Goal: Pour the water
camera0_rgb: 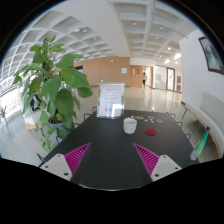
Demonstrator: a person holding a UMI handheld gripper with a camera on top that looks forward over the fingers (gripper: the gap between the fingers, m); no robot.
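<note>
The tool (112, 160) is spread wide open above the dark table (110, 165), its pink-padded fingers (75, 155) holding and touching nothing. A small white cup (130, 125) stands well beyond them on the table, beside a small red object (152, 131). A leafy green potted plant (52, 85) stands left of the table.

Table (105, 150): dark, matt top, looking smooth, faint sheen showing toward far end. Finger pads (75, 155): magenta, ribbed rubbery texture, matt; finger bodies pale, plastic-looking. Cup (130, 125) at 12 o'clock beyond fingers: white, dull finish, material unclear. Small lid-like disc (151, 131) at 1 o'clock: red, plastic-looking. Sign holder (110, 100) at 11 o'clock: clear glossy panel, paper sheet showing inside. Plant (52, 85) at 10 o'clock: leaves looking waxy. Floor (150, 100) beyond: polished, reflecting light.
</note>
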